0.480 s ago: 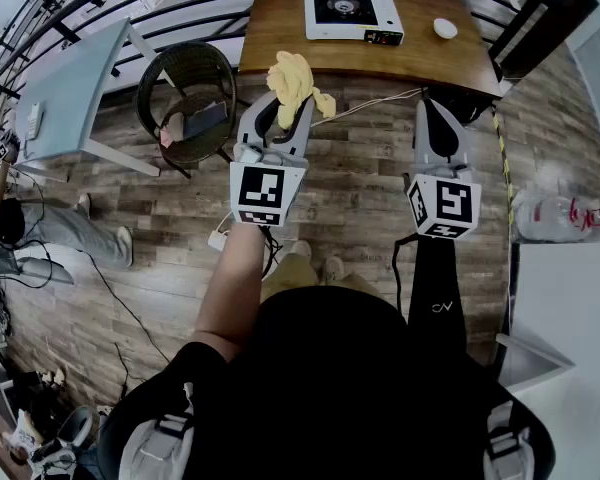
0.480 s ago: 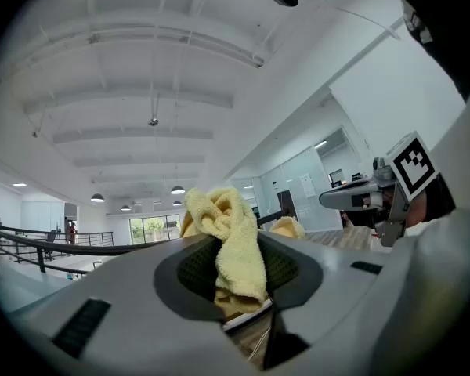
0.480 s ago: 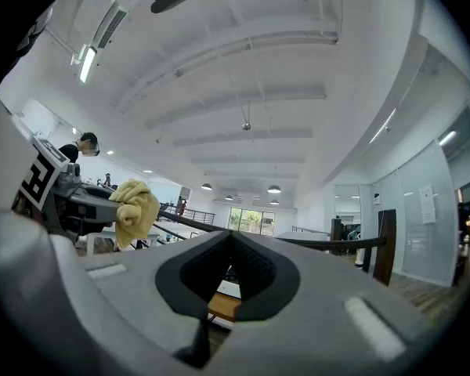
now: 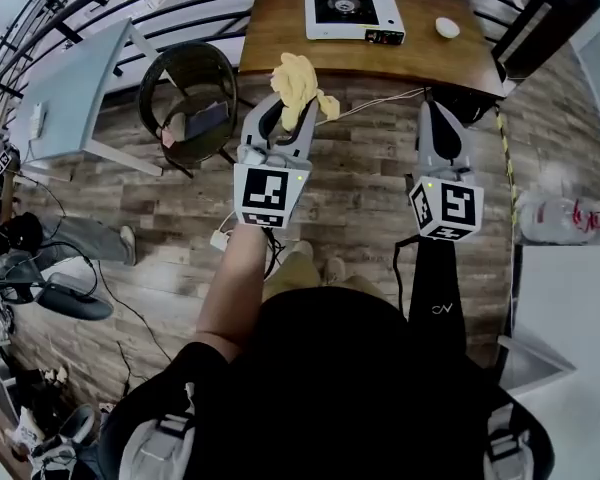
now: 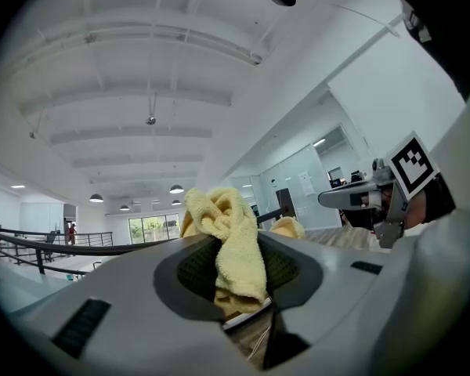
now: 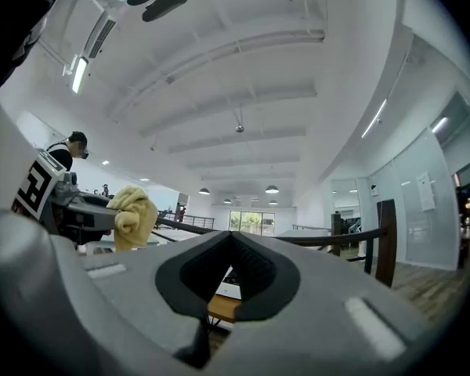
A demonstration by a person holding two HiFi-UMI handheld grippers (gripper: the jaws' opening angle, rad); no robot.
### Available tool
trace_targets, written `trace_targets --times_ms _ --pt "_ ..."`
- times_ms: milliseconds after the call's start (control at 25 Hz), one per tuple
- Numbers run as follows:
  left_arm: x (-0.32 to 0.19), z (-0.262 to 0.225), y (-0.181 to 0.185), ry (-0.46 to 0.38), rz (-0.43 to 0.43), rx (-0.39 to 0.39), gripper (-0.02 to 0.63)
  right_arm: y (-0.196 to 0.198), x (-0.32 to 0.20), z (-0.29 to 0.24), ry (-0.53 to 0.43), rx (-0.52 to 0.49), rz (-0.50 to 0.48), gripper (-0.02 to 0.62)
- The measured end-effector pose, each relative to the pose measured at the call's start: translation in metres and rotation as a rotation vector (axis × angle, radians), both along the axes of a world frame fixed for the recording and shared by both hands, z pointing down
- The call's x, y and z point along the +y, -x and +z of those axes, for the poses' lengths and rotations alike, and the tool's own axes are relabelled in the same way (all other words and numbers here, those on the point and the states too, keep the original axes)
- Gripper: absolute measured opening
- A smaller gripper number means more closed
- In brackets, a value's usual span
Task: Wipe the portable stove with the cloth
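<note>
Standing well back from brown wooden table (image 4: pixel 280 43), over plank floor. On tabletop, toward far edge: white square portable stove w/ black burner (image 4: pixel 352 14), untouched, well apart from both tools. Just right of it, small white round item (image 4: pixel 446 28), too small to ID, poss. a lid or dish.

Left gripper (image 4: pixel 283 108) raised out front, clamped tight on crumpled pale-yellow terry cloth (image 4: pixel 298 80). Pinched at one fold only, so most of fabric bunches above tips and a tail hangs to the right. Prob. held that way to leave a loose wad free for rubbing. In left gripper view, pads pressed into cloth, nothing else between.

Right gripper (image 4: pixel 438 103) level alongside, well apart from left. Fingers closed against each other, nothing between. Likely spare, for steadying stove body during wiping.

Judging by layout: wiping not begun, approach stage. Next: step in, lower cloth flat onto stove top, mind burner grate snagging terry loops. Dark wicker chair (image 4: pixel 190 93) left of path, off approach line.
</note>
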State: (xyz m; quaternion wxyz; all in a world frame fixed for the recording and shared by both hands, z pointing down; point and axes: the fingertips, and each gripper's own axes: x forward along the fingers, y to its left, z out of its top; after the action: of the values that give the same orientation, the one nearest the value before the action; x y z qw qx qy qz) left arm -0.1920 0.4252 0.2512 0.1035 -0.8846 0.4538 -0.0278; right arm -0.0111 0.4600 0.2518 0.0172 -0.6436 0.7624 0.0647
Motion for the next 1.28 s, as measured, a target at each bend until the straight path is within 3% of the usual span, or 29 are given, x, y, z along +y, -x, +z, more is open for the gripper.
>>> trace_targets --times_ms 240,480,960,1280 --pt "-0.010 -0.001 -0.005 -0.003 0.004 -0.010 0.112 -0.005 -0.010 0.003 0.002 -0.012 -0.001 0.002" --pt "-0.051 -0.001 0.000 -0.010 0.005 -0.003 0.112 0.002 -0.052 0.007 0.001 -0.004 -0.012 0.002" --pt "-0.226 -0.004 0.005 -0.007 0.047 -0.002 0.112 0.014 -0.226 -0.004 0.001 0.013 0.014 0.002" --pt "-0.318 -0.009 0.007 -0.011 0.091 -0.006 0.112 0.021 -0.312 -0.010 -0.011 0.013 0.051 0.002"
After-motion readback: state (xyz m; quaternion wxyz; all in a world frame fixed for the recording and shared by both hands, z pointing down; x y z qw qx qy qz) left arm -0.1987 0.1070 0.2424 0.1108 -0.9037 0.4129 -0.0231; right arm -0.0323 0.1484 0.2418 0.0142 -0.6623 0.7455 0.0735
